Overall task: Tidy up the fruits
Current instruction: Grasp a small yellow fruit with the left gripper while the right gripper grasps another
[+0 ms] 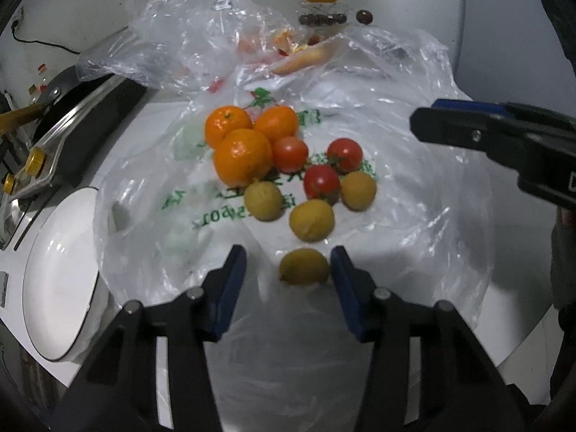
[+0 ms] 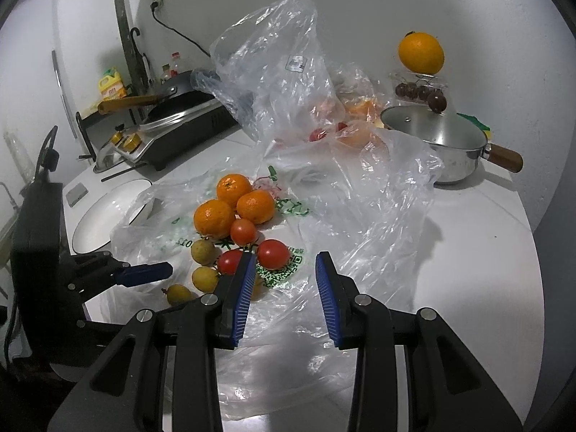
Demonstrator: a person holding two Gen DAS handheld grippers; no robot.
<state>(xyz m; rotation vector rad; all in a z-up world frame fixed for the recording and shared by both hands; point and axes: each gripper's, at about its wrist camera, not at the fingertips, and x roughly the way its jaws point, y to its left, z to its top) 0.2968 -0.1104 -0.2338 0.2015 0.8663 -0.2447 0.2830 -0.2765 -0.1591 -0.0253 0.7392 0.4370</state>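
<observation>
The left gripper [image 1: 288, 280] points steeply down over the clear plastic bag [image 1: 414, 216]. Its jaws stand partly open around the nearest small yellow fruit [image 1: 304, 265] — the right pad seems to touch it, though blur makes this unsure. The right gripper [image 2: 286, 284] tilts down beside it, jaws apart and holding nothing. Farther on the bag lie more yellow fruits [image 1: 311, 219], three tomatoes [image 1: 321, 181] and three tangerines [image 1: 242, 156]. A white plate [image 1: 54, 288] sits at the left.
</observation>
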